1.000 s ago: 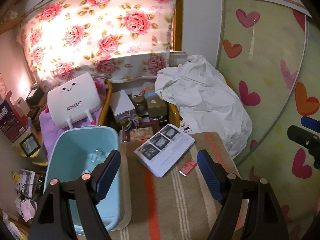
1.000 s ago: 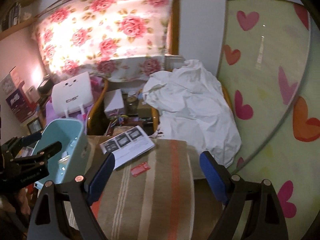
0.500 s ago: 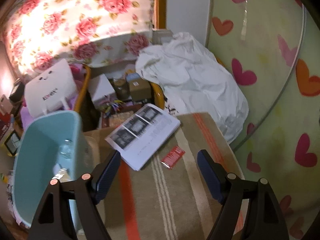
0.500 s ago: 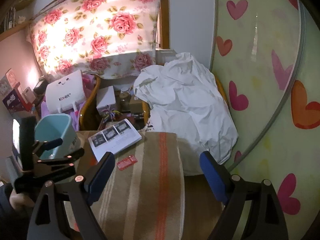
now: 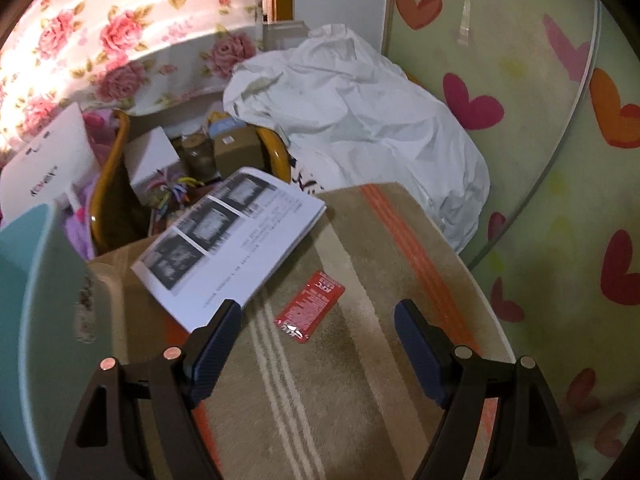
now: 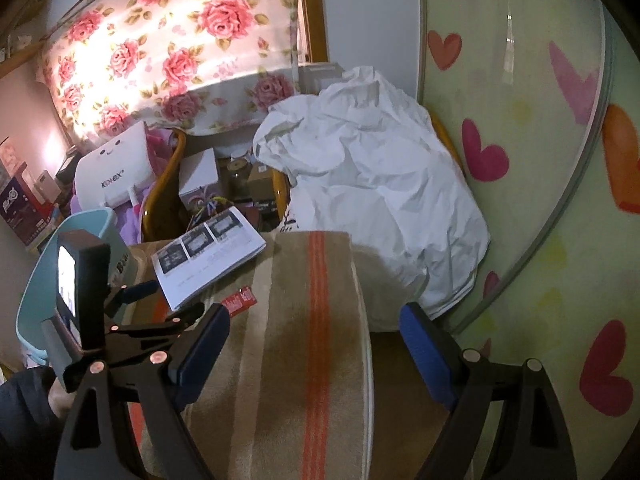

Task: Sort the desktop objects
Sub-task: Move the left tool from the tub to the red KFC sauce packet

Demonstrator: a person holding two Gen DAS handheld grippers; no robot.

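- left claw [image 5: 318, 332] hangs low over the striped beige-and-orange cloth-covered worktop [image 5: 360, 400], jaws spread wide, nothing between them.
- small flat red foil sachet [image 5: 310, 307] lies just ahead of it, roughly centred between the two blue pads and nearer the left one; its long axis runs diagonally, near-left to far-right.
- right claw [image 6: 314, 326] is also spread and empty, farther back and to the right; the sachet sits off past its left finger, so the left claw is the nearer.
- white printed booklet with black photos [image 5: 232, 240] lies beyond the sachet, apart from it, overhanging the worktop's far edge.
- light blue plastic tub [image 5: 36, 320] stands at the worktop's left; its inside is blurred, so i cannot tell its contents.
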